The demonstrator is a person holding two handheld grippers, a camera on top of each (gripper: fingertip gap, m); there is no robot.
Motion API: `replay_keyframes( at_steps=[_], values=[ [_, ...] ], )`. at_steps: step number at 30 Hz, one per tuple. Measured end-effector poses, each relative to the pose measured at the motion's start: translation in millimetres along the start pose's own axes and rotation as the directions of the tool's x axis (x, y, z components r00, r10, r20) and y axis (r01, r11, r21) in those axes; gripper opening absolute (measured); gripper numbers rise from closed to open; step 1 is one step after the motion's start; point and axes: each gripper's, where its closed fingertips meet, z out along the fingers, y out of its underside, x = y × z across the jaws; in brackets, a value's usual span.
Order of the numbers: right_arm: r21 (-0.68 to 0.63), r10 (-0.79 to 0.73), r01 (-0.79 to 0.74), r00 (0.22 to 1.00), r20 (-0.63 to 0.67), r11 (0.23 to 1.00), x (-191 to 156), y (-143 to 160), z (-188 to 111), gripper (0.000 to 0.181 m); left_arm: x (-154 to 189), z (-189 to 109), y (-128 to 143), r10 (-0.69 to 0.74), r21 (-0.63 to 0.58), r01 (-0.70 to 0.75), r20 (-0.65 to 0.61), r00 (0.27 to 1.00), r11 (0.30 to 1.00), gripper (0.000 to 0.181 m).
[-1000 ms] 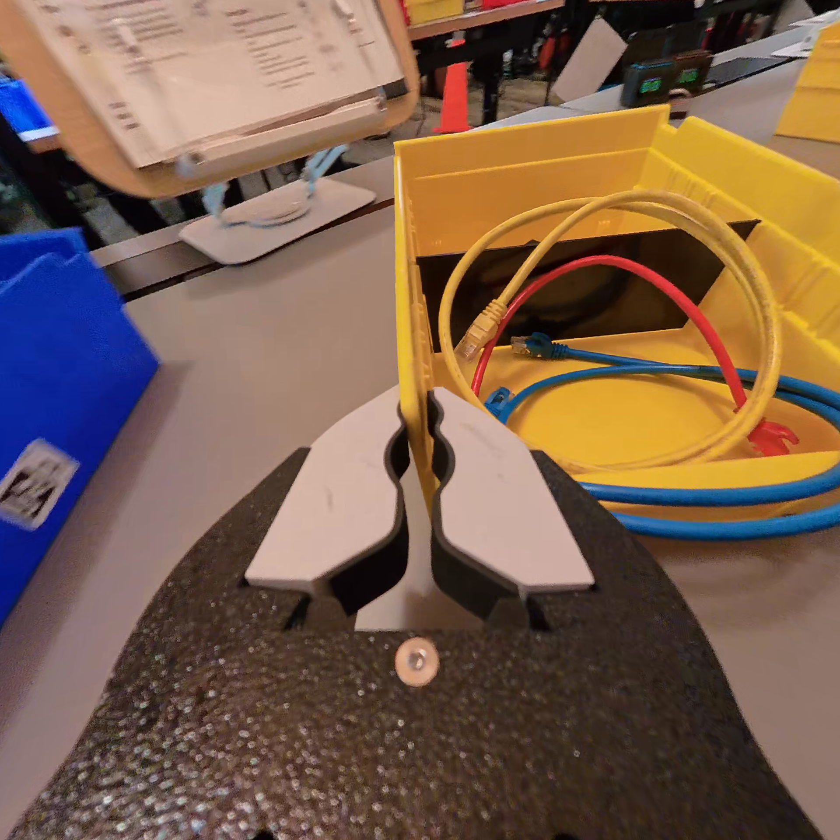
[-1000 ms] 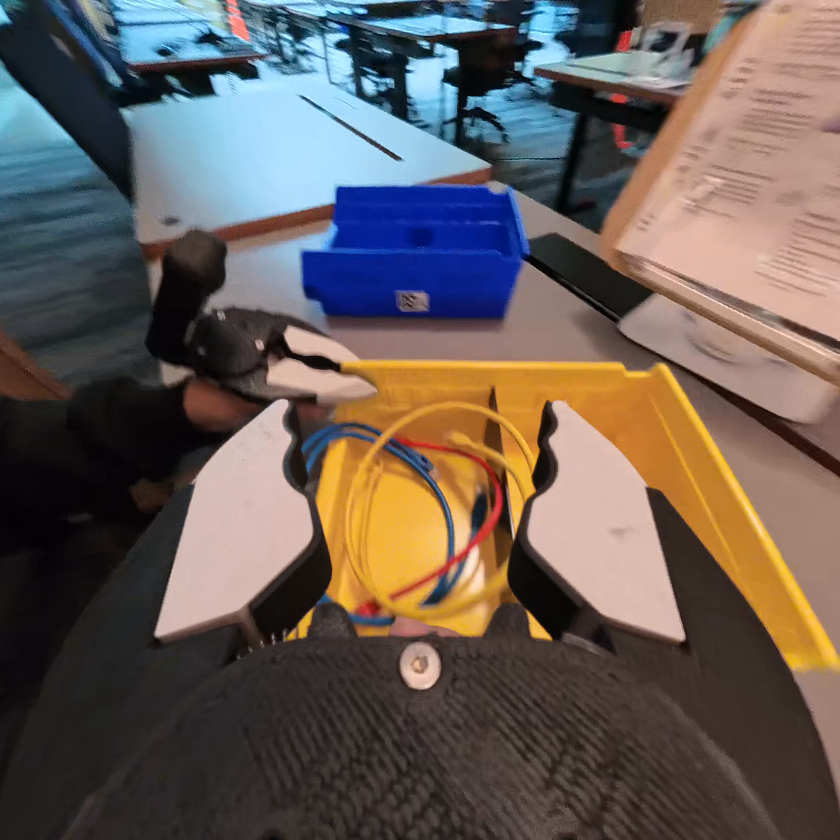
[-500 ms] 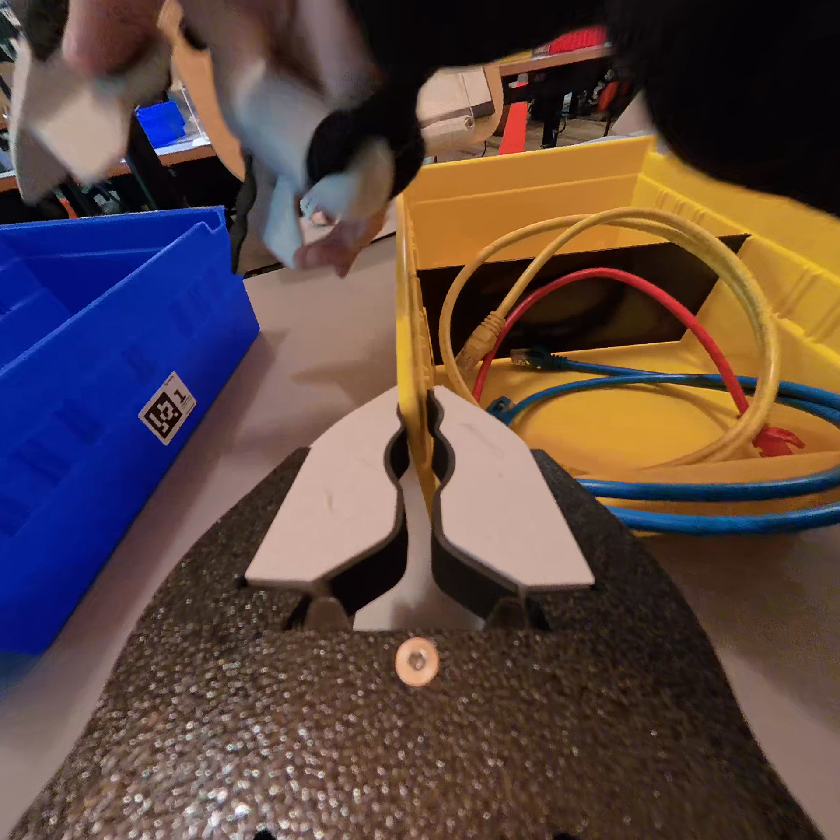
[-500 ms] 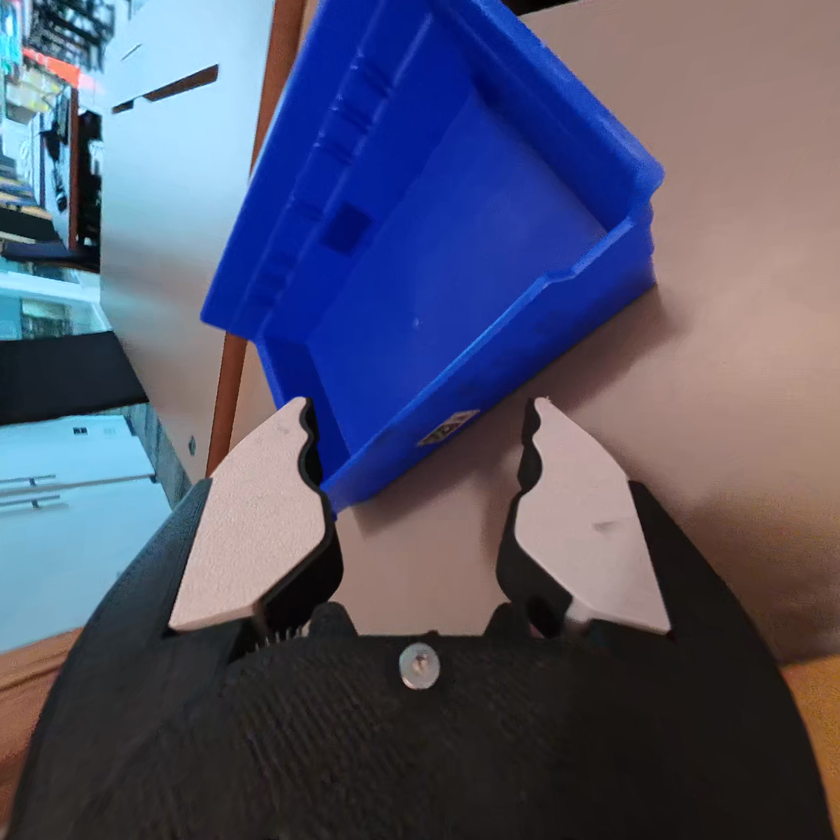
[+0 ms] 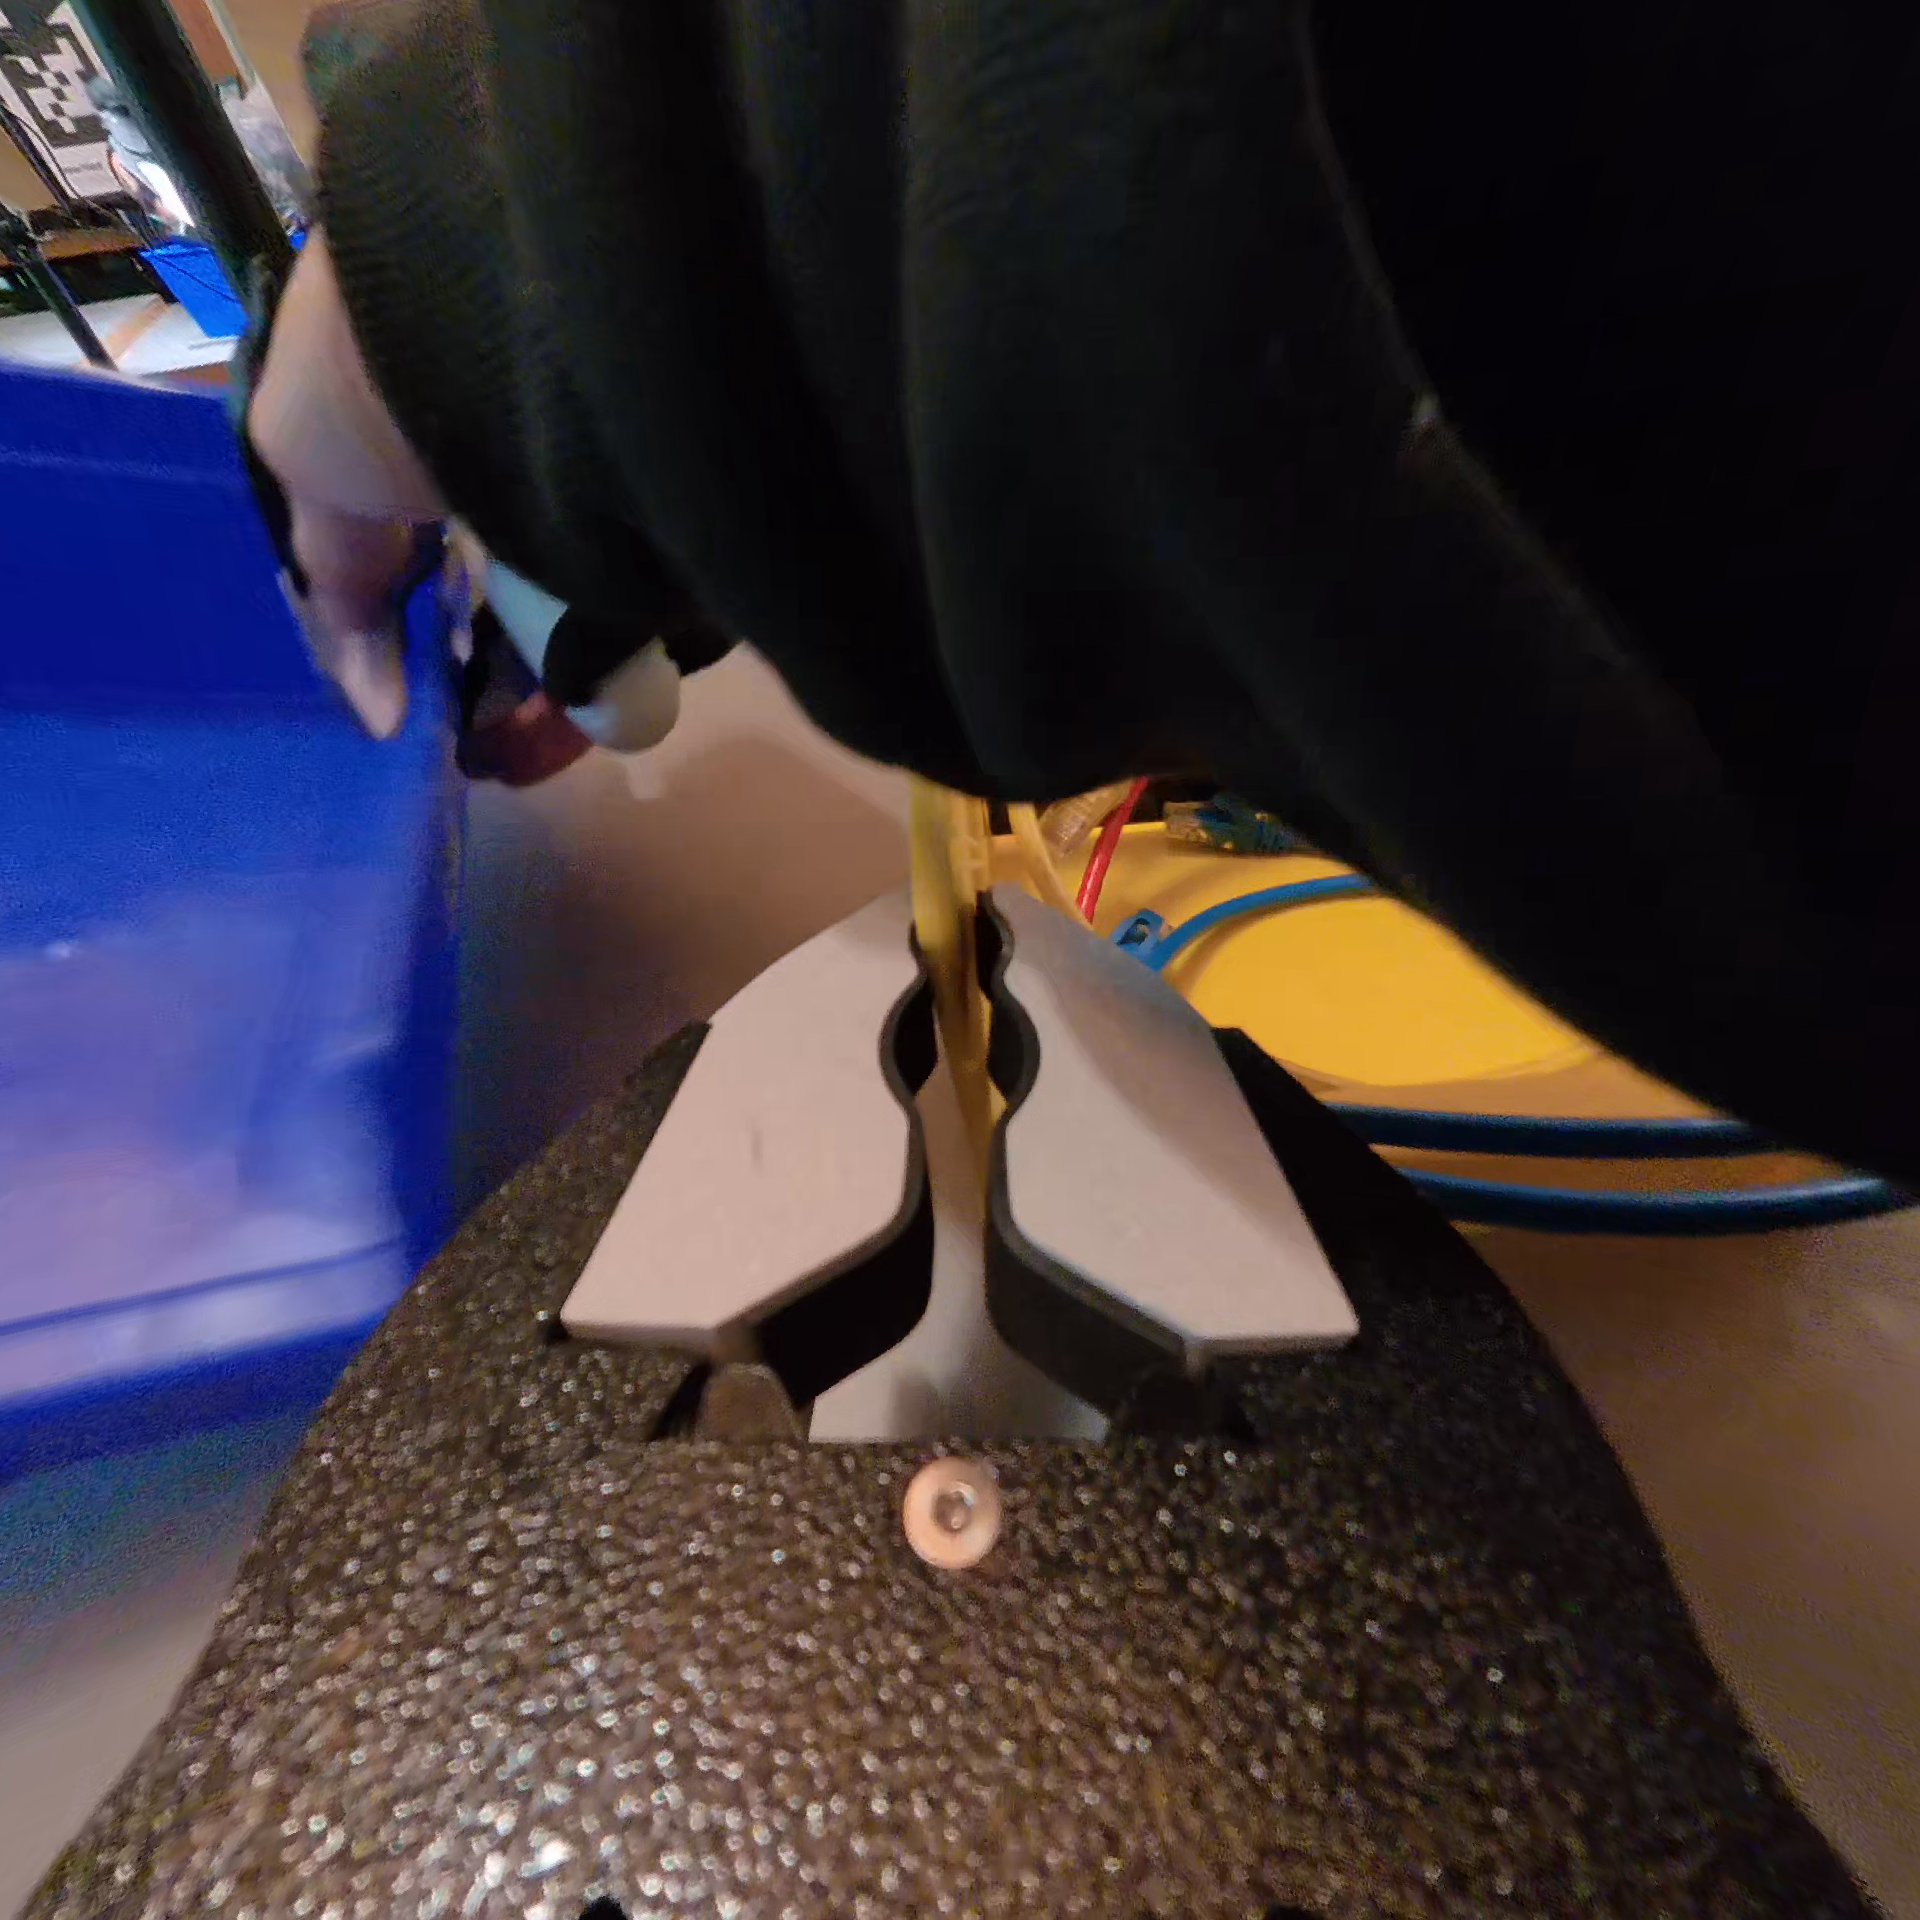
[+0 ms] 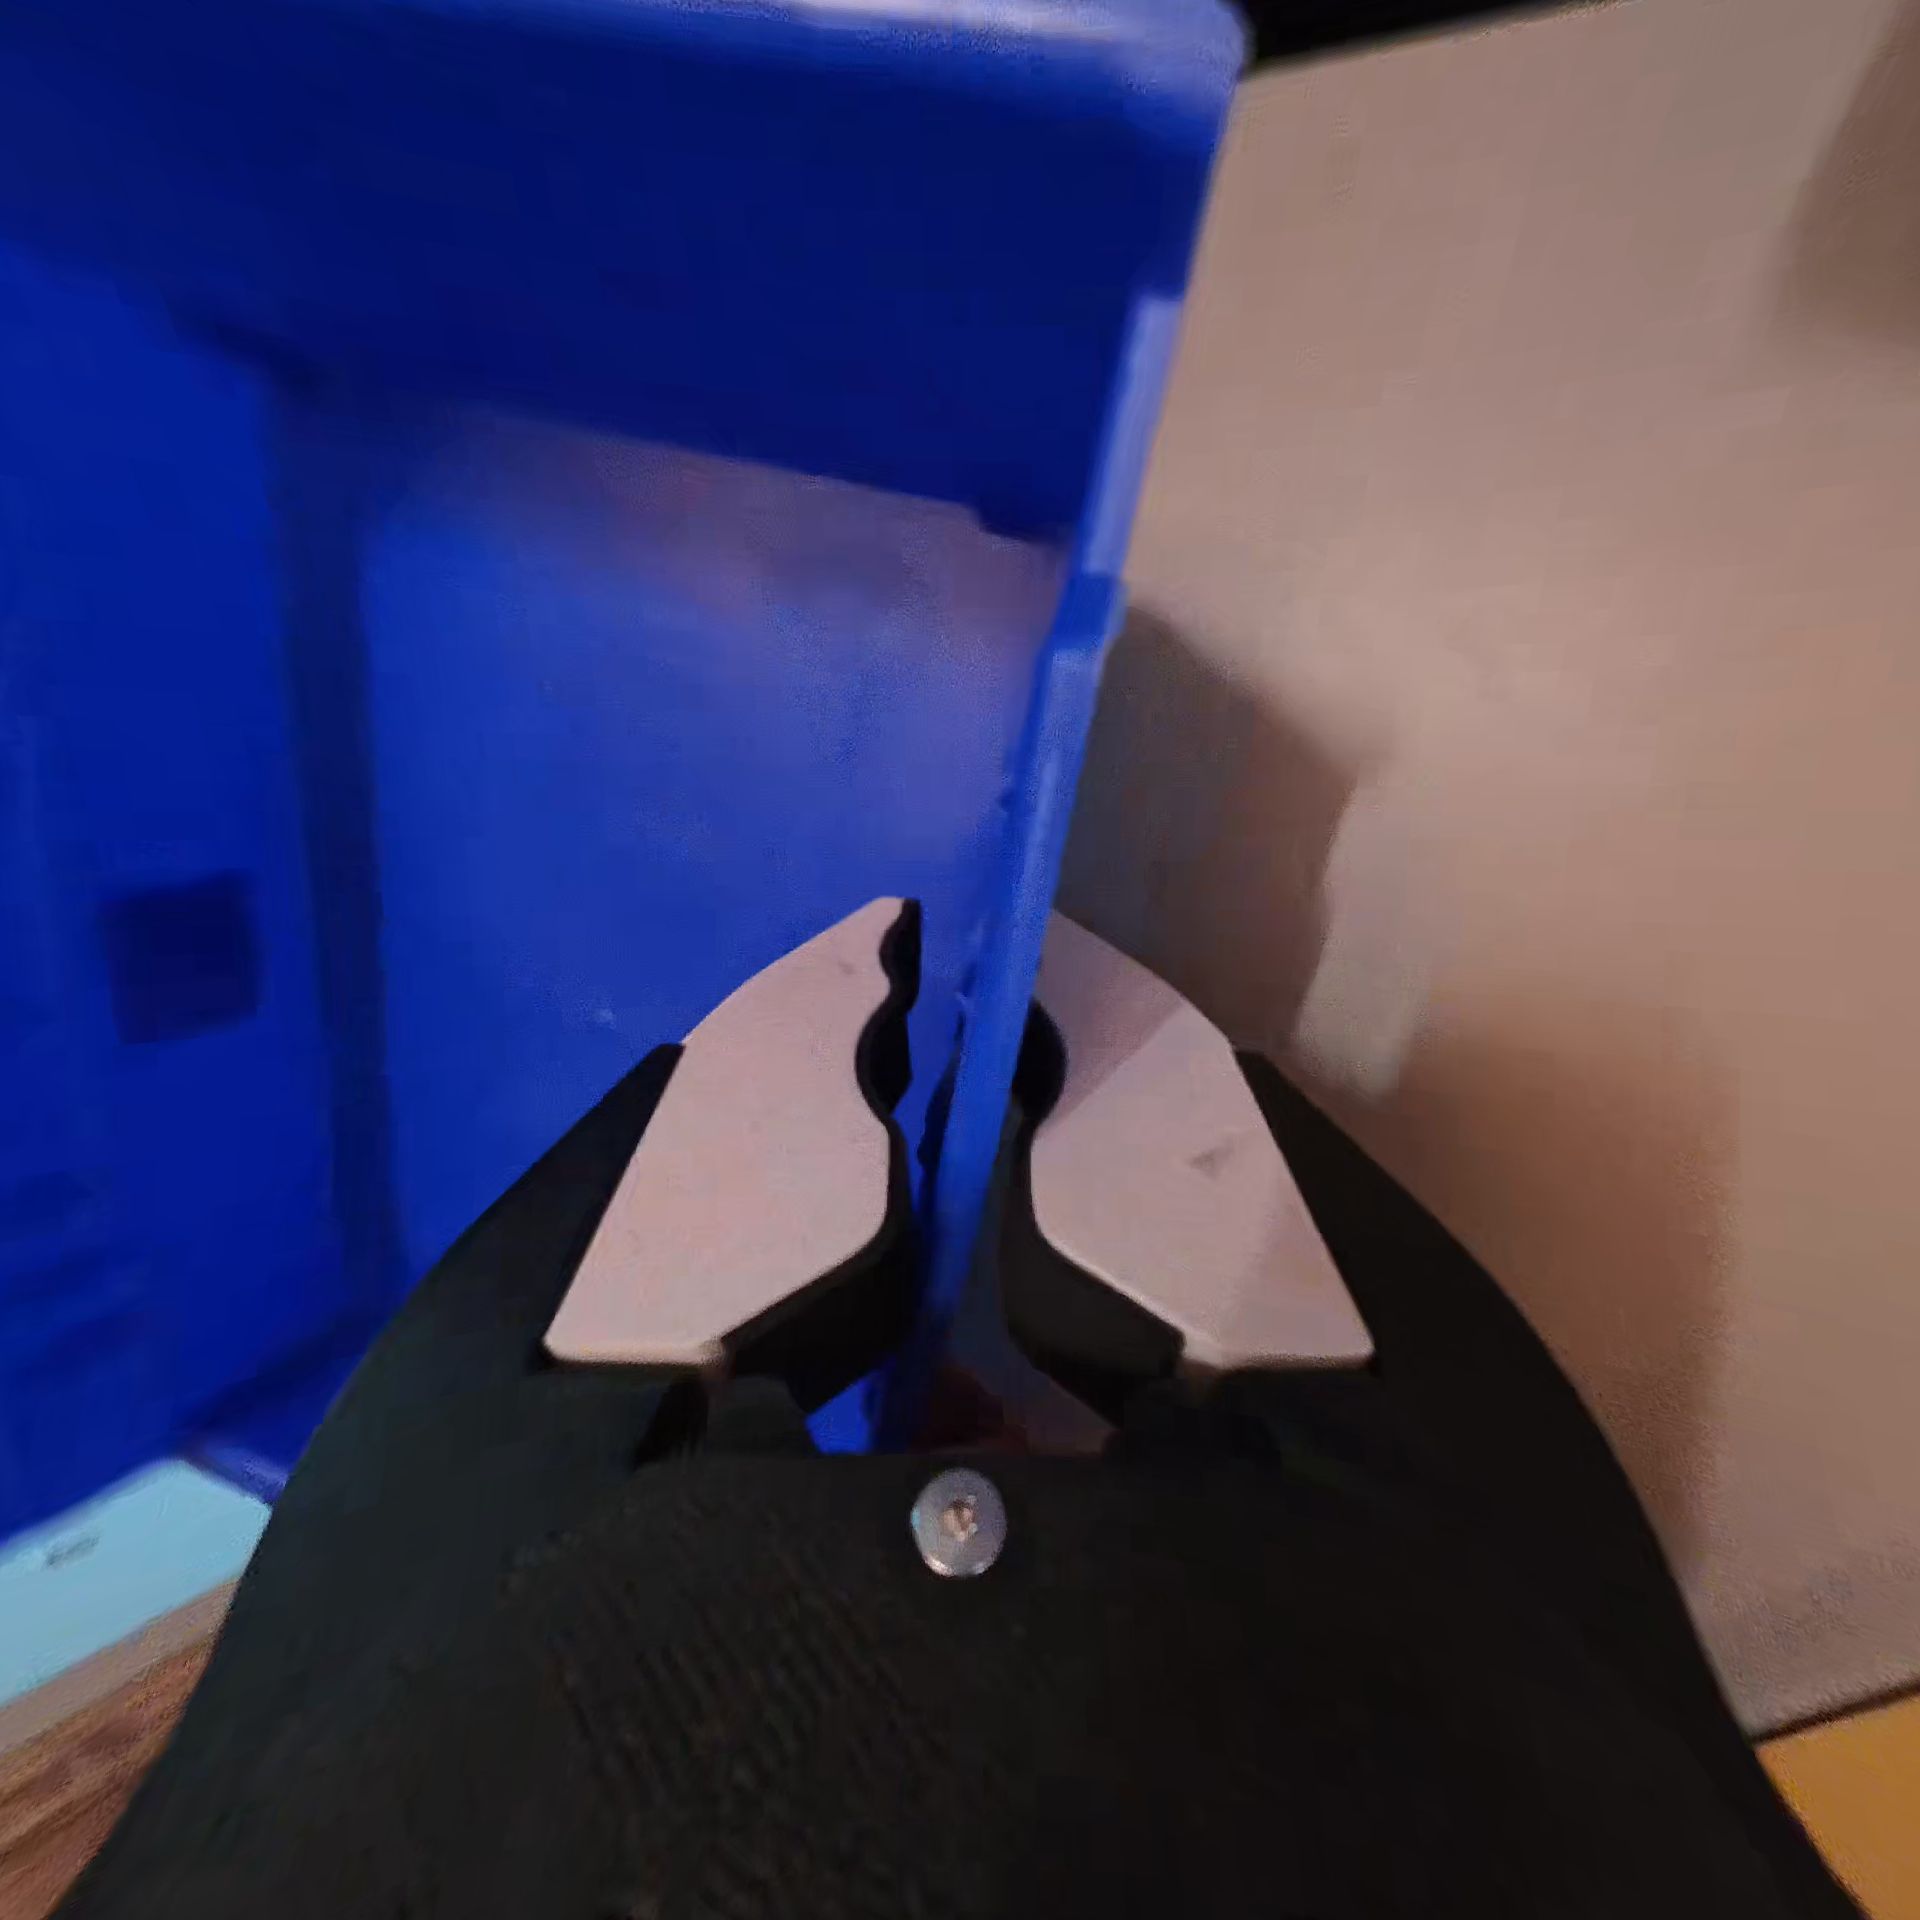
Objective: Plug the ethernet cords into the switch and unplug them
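Note:
My left gripper is shut on the left wall of the yellow bin, which stands on the table. Inside the bin lie blue cords, a red cord and a yellow cord; most of them are hidden by a black sleeve crossing the view. My right gripper is shut on the side wall of an empty blue bin. The blue bin also shows at the left in the left wrist view. No switch is in view.
The grey tabletop lies right of the blue bin. A hand with the sleeve reaches over the blue bin's edge. Two blue cord loops hang out over the yellow bin's front lip onto the table.
My right gripper has closed onto the blue bin's wall. The arm and sleeve have swung across the left wrist view, and the blue bin is nearer the yellow bin. My left gripper keeps its hold.

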Motion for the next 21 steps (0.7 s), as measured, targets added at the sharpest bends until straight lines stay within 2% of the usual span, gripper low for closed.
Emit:
replay_keyframes(
  at_steps=[1,4,7,9,12,14,16,19,21],
  values=[
    [-0.002,-0.026,0.026,0.998,0.059,1.0,-4.6,-5.8,-9.0,0.005,-0.1,-0.1,0.1,0.004,0.0,-0.004,0.002,1.0,1.0,0.004],
    [0.063,-0.121,0.11,0.971,0.205,0.992,-27.8,-31.4,-52.9,0.002,-0.2,-0.1,0.1,0.012,0.0,-0.012,0.002,1.0,1.0,0.004],
    [0.204,-0.27,0.232,0.946,0.18,0.951,-43.8,-62.6,-114.8,0.003,4.0,-0.3,-2.5,0.032,0.02,-0.032,-0.014,0.999,0.999,0.004],
    [0.256,-0.342,0.305,0.933,0.115,0.917,-43.0,-82.6,-161.9,0.003,3.5,-0.1,-0.1,0.061,0.003,-0.061,0.013,0.998,0.998,0.004],
    [0.389,-0.417,0.371,0.908,0.038,0.844,-32.4,-116.7,-247.7,0.003,2.9,-0.7,0.1,0.051,0.003,-0.051,0.001,0.999,0.999,0.004],
    [0.417,-0.437,0.416,0.898,-0.048,0.808,-5.1,-130.4,-301.9,0.003,-1.9,-1.9,0.8,0.054,0.001,-0.054,0.016,0.998,0.999,0.004],
    [0.394,-0.426,0.448,0.893,-0.148,0.802,40.5,-134.9,-348.0,0.003,-9.5,-3.3,1.9,0.047,0.0,-0.047,0.02,0.999,0.999,0.004],
    [0.345,-0.36,0.433,0.897,-0.257,0.832,131.5,-124.9,-404.3,0.003,-30.7,-8.6,5.1,0.033,-0.011,-0.032,0.058,0.998,0.999,0.005],
    [0.298,-0.296,0.39,0.902,-0.313,0.871,202.8,-107.6,-432.4,0.003,-52.3,-15.0,8.4,0.017,-0.021,-0.015,0.106,0.994,1.0,0.005]
  ],
)
